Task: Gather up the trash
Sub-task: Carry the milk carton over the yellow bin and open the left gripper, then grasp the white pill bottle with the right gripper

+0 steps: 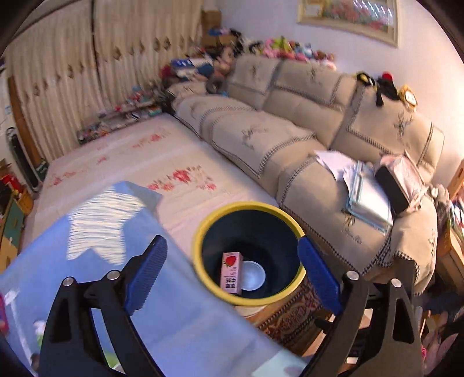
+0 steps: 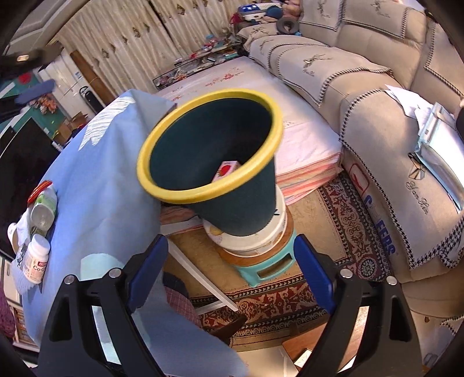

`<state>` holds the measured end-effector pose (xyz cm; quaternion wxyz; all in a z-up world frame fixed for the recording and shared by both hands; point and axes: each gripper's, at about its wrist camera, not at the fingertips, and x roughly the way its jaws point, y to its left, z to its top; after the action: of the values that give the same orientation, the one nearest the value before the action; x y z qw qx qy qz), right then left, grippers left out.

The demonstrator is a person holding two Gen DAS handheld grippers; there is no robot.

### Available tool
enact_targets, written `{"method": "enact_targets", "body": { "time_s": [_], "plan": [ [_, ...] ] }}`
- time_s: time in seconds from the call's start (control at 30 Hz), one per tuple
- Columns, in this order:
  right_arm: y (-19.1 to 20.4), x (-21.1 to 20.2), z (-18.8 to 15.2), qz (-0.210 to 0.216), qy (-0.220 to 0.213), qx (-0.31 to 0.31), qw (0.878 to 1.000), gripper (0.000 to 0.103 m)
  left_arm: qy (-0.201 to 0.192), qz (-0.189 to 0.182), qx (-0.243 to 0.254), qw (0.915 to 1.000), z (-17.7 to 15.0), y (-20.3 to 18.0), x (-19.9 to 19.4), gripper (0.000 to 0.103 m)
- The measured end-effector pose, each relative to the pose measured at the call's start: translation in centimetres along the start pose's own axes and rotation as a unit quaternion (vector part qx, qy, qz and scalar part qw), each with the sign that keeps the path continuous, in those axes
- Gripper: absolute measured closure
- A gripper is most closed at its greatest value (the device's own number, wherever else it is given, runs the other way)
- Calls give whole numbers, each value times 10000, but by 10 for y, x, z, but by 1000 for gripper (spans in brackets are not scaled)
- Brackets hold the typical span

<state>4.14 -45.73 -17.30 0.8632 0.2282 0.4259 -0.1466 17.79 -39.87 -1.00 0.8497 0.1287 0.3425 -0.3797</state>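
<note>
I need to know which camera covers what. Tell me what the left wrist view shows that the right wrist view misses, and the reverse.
Only the left wrist view shows the framed picture on the wall and the pale round base inside the bin. Only the right shows the white pill bottles, the teal plastic stool and the white bucket under the bin. Both show the dark green, yellow-rimmed bin and the pink strawberry carton inside it.

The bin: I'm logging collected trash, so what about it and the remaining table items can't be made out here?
- Bin contents, right wrist view: the near wall hides all but the pink carton top.
- Pale round thing on the bin floor, left wrist view: identity unclear.
- White bottle label, right wrist view: cut short, too small.
</note>
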Motion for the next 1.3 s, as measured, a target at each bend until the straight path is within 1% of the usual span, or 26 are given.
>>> {"method": "enact_targets", "body": {
  "time_s": [0.07, 0.17, 0.23, 0.3, 0.33, 0.4, 0.43, 0.5, 0.53, 0.6, 0.67, 0.7, 0.73, 0.8, 0.87, 1.0, 1.13, 1.3],
  "plan": [
    [17, -1, 1, 78, -4, -178, 9998, 20, -254, 109, -278, 9992, -15, 20, -39, 8],
    [45, -3, 2, 204, -20, -488, 9986, 19, -570, 401, -725, 9949, -47, 54, -92, 5],
    [68, -5, 1, 318, -39, -755, 9966, 19, -717, 737, -936, 9903, -73, 74, -122, 5],
    [94, -7, -1, 474, -49, -1068, 9931, 19, -809, 1177, -1092, 9837, -98, 90, -146, 5],
    [107, -7, -3, 564, -42, -1234, 9907, 19, -850, 1384, -1170, 9798, -111, 97, -157, 5],
    [136, -7, -9, 776, 21, -1589, 9842, 19, -899, 1671, -1328, 9728, -132, 109, -176, 5],
    [151, -6, -12, 901, 75, -1768, 9801, 19, -908, 1761, -1403, 9701, -142, 113, -184, 5],
    [185, -4, -23, 1202, 214, -2231, 9671, 19, -906, 1845, -1510, 9669, -159, 121, -196, 5],
    [200, -4, -29, 1346, 263, -2463, 9594, 19, -909, 1876, -1548, 9657, -166, 126, -202, 5],
    [232, -5, -40, 1662, 301, -2994, 9391, 19, -907, 1977, -1621, 9625, -179, 133, -209, 5],
    [257, -4, -50, 1764, 271, -3422, 9225, 12, -911, 2053, -1685, 9598, -191, 139, -217, 5],
    [267, -4, -54, 1788, 224, -3593, 9157, 10, -915, 2093, -1739, 9579, -197, 142, -220, 5],
    [273, -3, -56, 1794, 177, -3692, 9117, 8, -923, 2124, -1779, 9564, -201, 143, -223, 5],
    [286, 0, -55, 1761, 129, -3828, 9068, 7, -936, 2189, -1854, 9534, -212, 146, -227, 5],
    [295, 4, -53, 1926, 177, -3929, 8990, 7, -939, 2238, -1928, 9508, -219, 148, -229, 5],
    [304, 15, -55, 1898, 324, -4076, 8927, 7, -918, 2281, -2045, 9475, -233, 151, -231, 5],
    [309, 27, -58, 1792, 407, -4201, 8887, 7, -902, 2261, -2068, 9476, -236, 152, -227, 5],
    [312, 32, -61, 1835, 488, -4232, 8859, 7, -891, 2220, -2057, 9489, -238, 152, -222, 5]
  ]
}}
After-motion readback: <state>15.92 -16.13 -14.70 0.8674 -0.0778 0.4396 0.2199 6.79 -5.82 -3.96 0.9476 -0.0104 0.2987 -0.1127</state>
